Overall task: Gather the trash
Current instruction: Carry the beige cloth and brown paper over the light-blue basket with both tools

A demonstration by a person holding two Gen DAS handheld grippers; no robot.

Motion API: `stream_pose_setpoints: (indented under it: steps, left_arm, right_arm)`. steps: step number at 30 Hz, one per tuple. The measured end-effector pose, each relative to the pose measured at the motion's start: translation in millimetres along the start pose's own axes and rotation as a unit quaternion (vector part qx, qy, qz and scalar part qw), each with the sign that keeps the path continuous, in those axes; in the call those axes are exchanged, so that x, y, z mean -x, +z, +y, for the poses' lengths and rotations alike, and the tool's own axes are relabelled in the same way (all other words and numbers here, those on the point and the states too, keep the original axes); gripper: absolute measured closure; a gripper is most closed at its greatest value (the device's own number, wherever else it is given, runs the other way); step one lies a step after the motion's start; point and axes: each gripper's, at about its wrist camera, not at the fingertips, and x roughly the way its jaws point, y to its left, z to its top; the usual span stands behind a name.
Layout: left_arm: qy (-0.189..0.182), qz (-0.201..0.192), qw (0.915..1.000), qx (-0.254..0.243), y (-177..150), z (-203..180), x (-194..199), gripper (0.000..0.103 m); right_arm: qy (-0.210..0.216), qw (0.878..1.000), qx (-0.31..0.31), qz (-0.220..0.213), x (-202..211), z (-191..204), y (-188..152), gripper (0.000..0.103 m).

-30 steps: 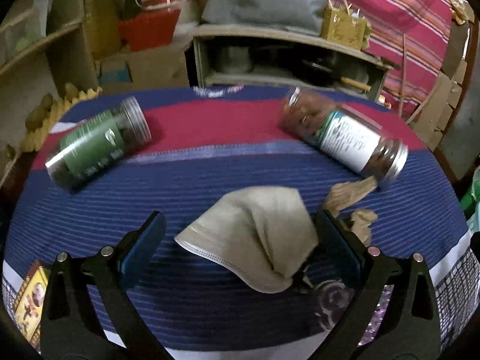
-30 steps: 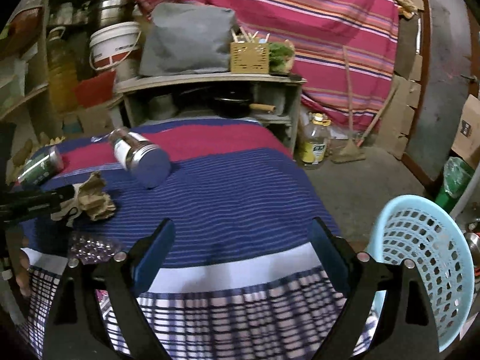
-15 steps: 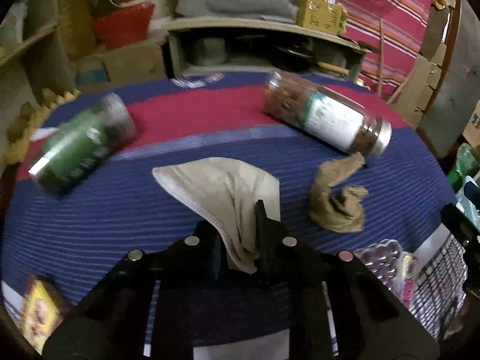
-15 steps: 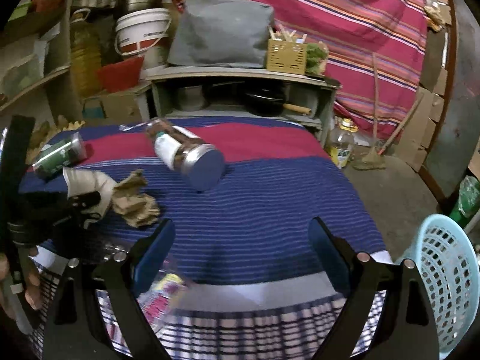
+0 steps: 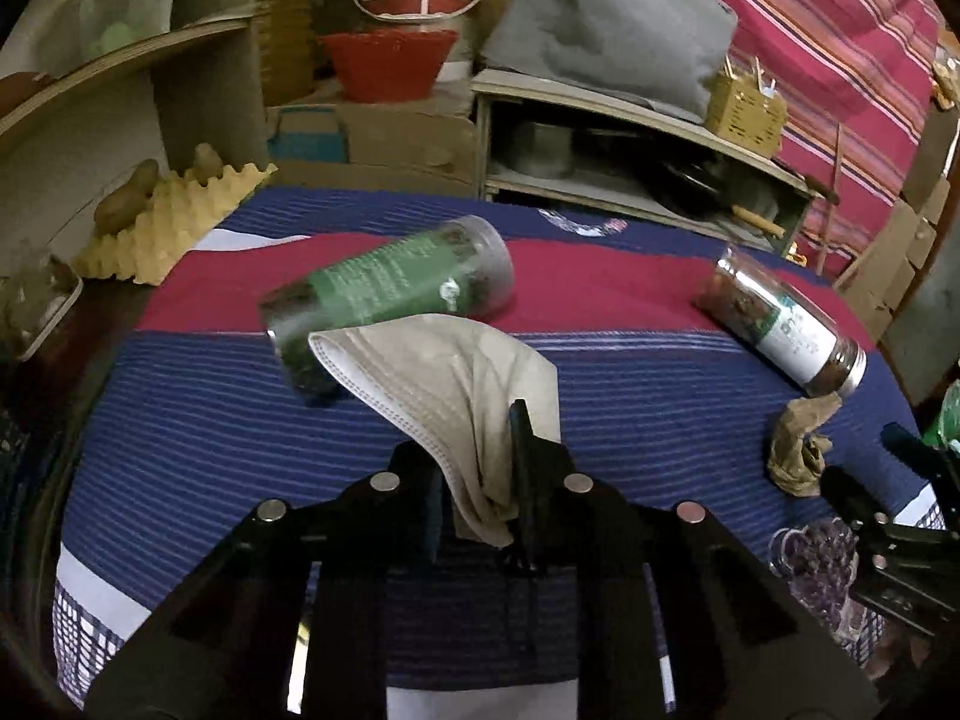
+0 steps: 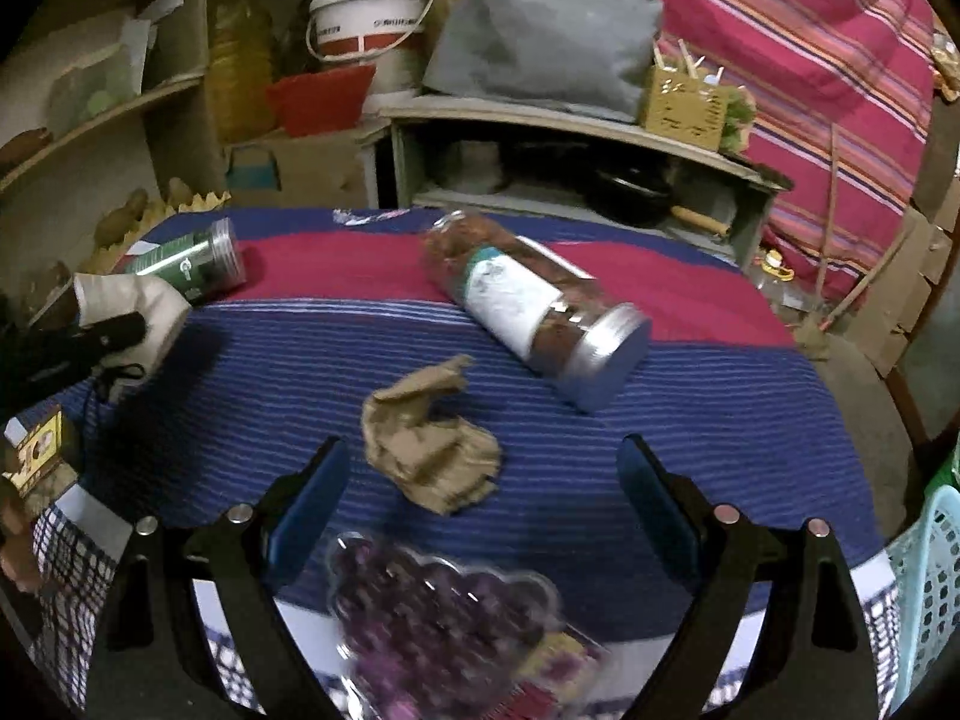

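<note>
My left gripper (image 5: pixel 480 468) is shut on a beige face mask (image 5: pixel 456 384), which hangs from its jaws a little above the striped cloth, in front of a green-labelled jar (image 5: pixel 390 282). The right wrist view shows that mask (image 6: pixel 150 306) at far left. A crumpled brown paper (image 6: pixel 426 450) lies on the blue stripes between the fingers of my open right gripper (image 6: pixel 480 450), which hovers over it without touching. Just nearer lies a clear plastic pack with purple contents (image 6: pixel 432 606). The left wrist view shows the paper (image 5: pixel 798 450) at far right.
A white-labelled jar with a metal lid (image 6: pixel 528 312) lies on its side beyond the paper. A light blue basket (image 6: pixel 930 588) stands off the table at the right edge. A small yellow box (image 6: pixel 36 456) sits at the left. Shelves and a bucket (image 6: pixel 366 12) stand behind.
The left gripper shut on the mask and carried it up and leftward. The right gripper swung left from the table's edge by the basket to over the crumpled paper, still open.
</note>
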Motion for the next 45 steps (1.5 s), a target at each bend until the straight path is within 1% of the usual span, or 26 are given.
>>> stream_pose_setpoints:
  steps: [3, 6, 7, 8, 9, 11, 15, 17, 20, 24, 28, 33, 35, 38, 41, 45]
  left_arm:
    - [0.001, -0.004, 1.0000, 0.004, 0.0, 1.2, 1.3, 0.085]
    - [0.000, -0.008, 1.0000, 0.004, 0.3, 0.2, 2.9, 0.085]
    - [0.000, -0.008, 1.0000, 0.003, 0.1, -0.3, 3.7, 0.085]
    - [0.001, -0.009, 1.0000, 0.002, 0.3, -1.3, 3.9, 0.085]
    - [0.001, -0.009, 1.0000, 0.002, 0.2, -1.8, 4.1, 0.085]
    - [0.001, -0.010, 1.0000, 0.001, 0.4, -4.2, 5.2, 0.085]
    - [-0.005, -0.010, 0.9999, 0.000, 0.5, -13.8, 7.9, 0.085]
    - [-0.009, -0.013, 0.9998, -0.008, 1.2, -25.1, 10.2, 0.085]
    - [-0.019, -0.016, 0.9995, -0.021, 0.6, -43.9, 12.5, 0.085]
    - [-0.037, -0.022, 0.9981, -0.043, -0.8, -82.0, 18.2, 0.085]
    - [-0.064, -0.032, 0.9954, -0.063, -4.5, -122.7, 28.5, 0.085]
    - [-0.104, -0.041, 0.9892, -0.094, -15.6, -179.1, 42.8, 0.085]
    - [-0.121, -0.042, 0.9863, -0.103, -20.1, -200.1, 47.3, 0.085]
    - [-0.149, -0.044, 0.9797, -0.128, -32.1, -242.0, 55.2, 0.085]
    - [-0.160, -0.044, 0.9738, -0.155, -45.6, -276.9, 60.7, 0.085]
    - [-0.190, -0.042, 0.9646, -0.178, -67.5, -329.7, 71.3, 0.085]
  right_arm:
    - [-0.002, 1.000, 0.005, 0.024, -14.9, 8.2, 3.5, 0.014]
    - [0.000, 0.999, 0.004, 0.036, -23.0, 12.3, 3.7, 0.016]
    - [0.004, 0.999, 0.004, 0.039, -24.4, 12.8, 3.5, 0.025]
    - [0.010, 0.999, 0.004, 0.044, -25.9, 13.3, 2.6, 0.040]
    - [0.019, 0.999, 0.002, 0.050, -27.7, 12.6, 1.5, 0.047]
    - [0.028, 0.999, -0.005, 0.044, -24.7, 8.2, -0.4, 0.046]
    - [0.031, 0.999, -0.014, 0.020, -9.9, -5.5, -0.9, 0.049]
    - [0.027, 0.999, -0.018, 0.007, 3.3, -18.3, -2.4, 0.049]
    - [0.016, 0.999, -0.031, -0.014, 27.9, -47.5, -7.9, 0.049]
    - [-0.007, 0.998, -0.056, -0.037, 58.0, -90.5, -19.7, 0.049]
    - [-0.050, 0.994, -0.077, -0.058, 92.0, -141.5, -37.8, 0.049]
    - [-0.104, 0.987, -0.100, -0.070, 127.6, -200.8, -65.8, 0.049]
    - [-0.118, 0.984, -0.113, -0.072, 139.7, -221.1, -76.6, 0.049]
    - [-0.137, 0.979, -0.130, -0.073, 155.9, -249.4, -94.0, 0.049]
    - [-0.155, 0.974, -0.150, -0.071, 169.5, -279.6, -112.8, 0.049]
    - [-0.172, 0.967, -0.175, -0.065, 181.6, -314.9, -136.0, 0.049]
